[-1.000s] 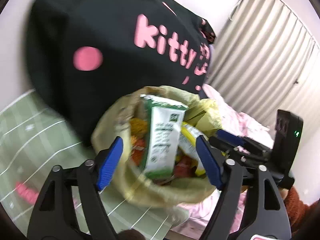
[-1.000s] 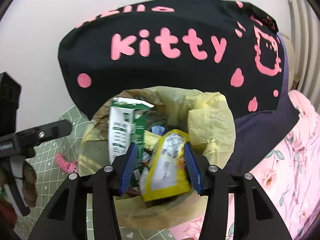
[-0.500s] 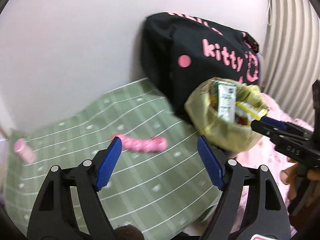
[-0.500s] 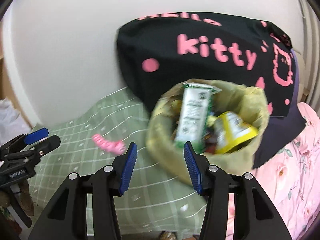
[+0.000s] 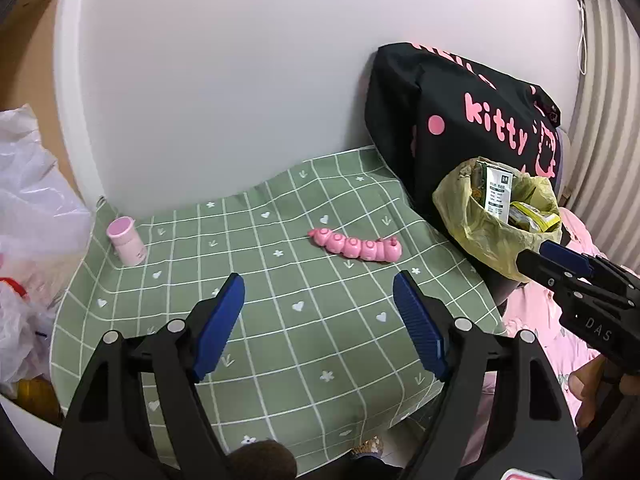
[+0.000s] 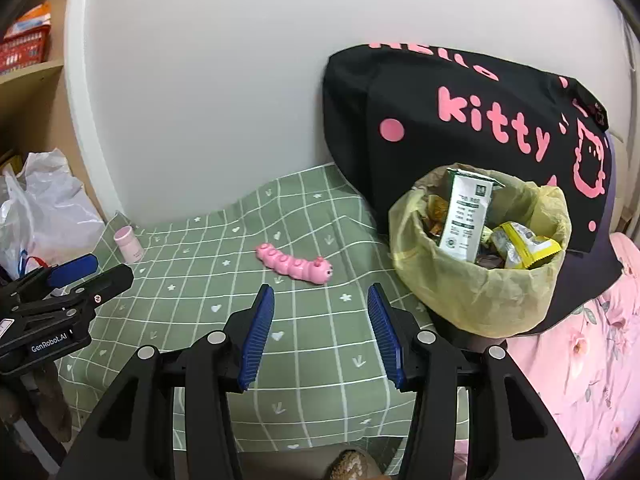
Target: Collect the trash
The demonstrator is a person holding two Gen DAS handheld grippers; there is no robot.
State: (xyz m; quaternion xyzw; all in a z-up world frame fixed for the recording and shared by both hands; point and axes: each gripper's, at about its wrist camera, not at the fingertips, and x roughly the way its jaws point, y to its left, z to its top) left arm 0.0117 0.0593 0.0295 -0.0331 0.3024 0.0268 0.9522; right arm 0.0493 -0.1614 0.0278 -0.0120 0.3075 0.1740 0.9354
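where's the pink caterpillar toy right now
The pink caterpillar toy lies on the green checked cloth, mid-frame in both wrist views, between the small pink bottle on its left and the yellow-lined trash bin on its right.

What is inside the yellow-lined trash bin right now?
The trash bin holds a white-and-green carton standing upright, a yellow wrapper and orange wrappers. Whatever lies lower down is covered.

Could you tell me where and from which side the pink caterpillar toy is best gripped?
Grip the caterpillar toy across a middle segment, coming from above. It lies flat and lengthwise on the green cloth, clear of other things, and its narrow body should fit between open jaws.
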